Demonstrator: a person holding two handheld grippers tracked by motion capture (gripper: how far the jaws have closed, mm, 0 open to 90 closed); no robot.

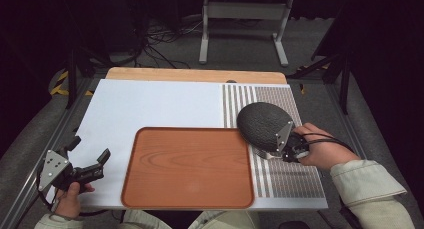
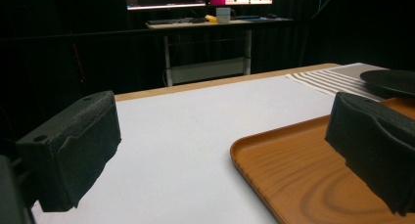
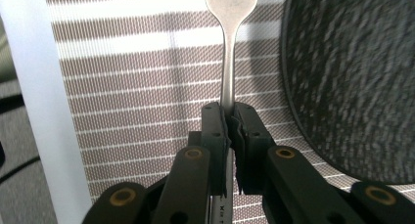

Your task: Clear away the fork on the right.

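Two grippers: right gripper (image 3: 229, 117) fingers clamp fork (image 3: 228, 53) handle, stamp unreadable; left gripper (image 1: 89, 160) fingers spread.

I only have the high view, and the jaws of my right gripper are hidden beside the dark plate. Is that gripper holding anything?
Observer: Yes. In the right gripper view, the right gripper is shut on the handle of a metal utensil.
Operator: Fork or spoon?
Observer: I cannot tell. The handle widens toward its head, but the head runs past the top edge of that view.
Operator: Is it touching the plate?
Observer: It does not look so. The plate lies to one side of it, and a strip of the striped mat shows between the handle and the plate's rim.
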